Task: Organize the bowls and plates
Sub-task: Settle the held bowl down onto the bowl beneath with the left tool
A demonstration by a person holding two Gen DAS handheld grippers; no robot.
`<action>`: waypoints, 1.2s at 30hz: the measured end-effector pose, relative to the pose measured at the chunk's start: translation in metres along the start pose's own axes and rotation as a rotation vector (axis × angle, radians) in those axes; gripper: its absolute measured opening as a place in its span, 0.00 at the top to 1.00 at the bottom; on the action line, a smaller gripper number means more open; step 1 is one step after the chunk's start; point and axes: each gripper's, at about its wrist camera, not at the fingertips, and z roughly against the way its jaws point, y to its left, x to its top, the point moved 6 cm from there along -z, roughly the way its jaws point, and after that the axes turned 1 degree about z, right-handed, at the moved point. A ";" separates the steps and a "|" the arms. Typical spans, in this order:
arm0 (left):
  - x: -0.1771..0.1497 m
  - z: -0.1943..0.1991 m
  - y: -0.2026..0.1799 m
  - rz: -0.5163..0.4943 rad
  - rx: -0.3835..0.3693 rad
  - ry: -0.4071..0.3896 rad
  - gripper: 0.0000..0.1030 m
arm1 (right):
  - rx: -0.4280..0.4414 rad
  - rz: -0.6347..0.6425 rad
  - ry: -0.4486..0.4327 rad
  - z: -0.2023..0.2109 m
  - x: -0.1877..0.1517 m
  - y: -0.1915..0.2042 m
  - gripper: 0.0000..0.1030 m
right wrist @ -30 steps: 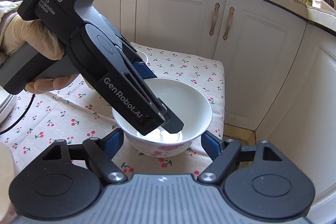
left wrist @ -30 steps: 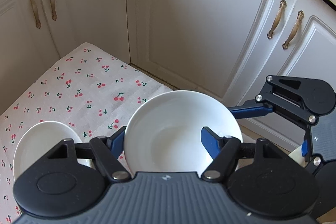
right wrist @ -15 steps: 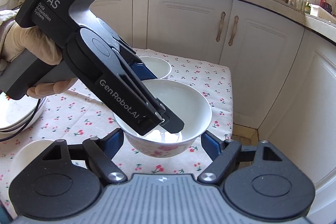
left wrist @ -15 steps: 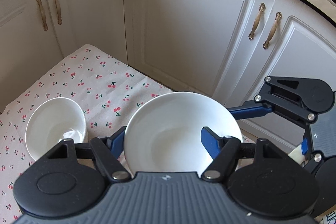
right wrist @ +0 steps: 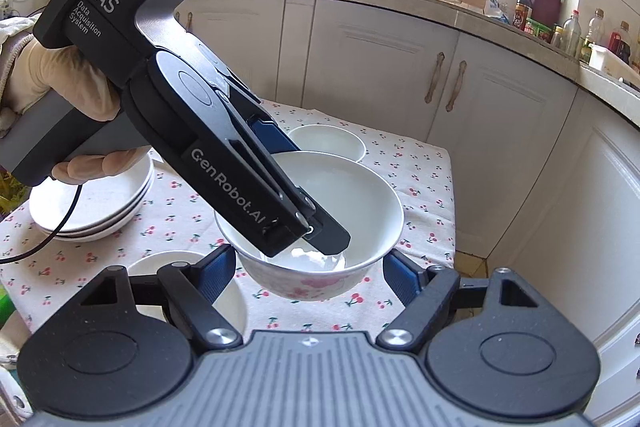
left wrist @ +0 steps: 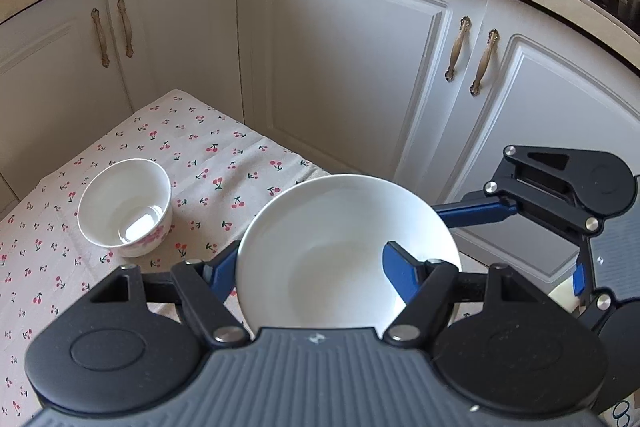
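Held bowl: carried clear of the cherry-print tablecloth, above its near right corner, presumably for stacking.
Left gripper: one finger inside, one outside, pinching the wall.
Right gripper: fingers spread either side of the bowl; contact cannot be told.
Small bowl: left standing mid-cloth.
Plate stack: kept near the cloth's left edge.
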 end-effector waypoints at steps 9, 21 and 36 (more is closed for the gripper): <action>-0.029 0.025 -0.005 0.025 0.006 -0.007 0.29 | 0.034 -0.016 0.013 0.008 -0.013 0.030 0.18; -0.063 0.040 -0.006 0.065 0.021 -0.014 0.28 | 0.070 -0.015 0.027 0.012 -0.025 0.062 0.18; -0.092 0.035 -0.009 0.077 0.037 -0.009 0.28 | 0.094 -0.011 0.061 0.005 -0.045 0.081 0.18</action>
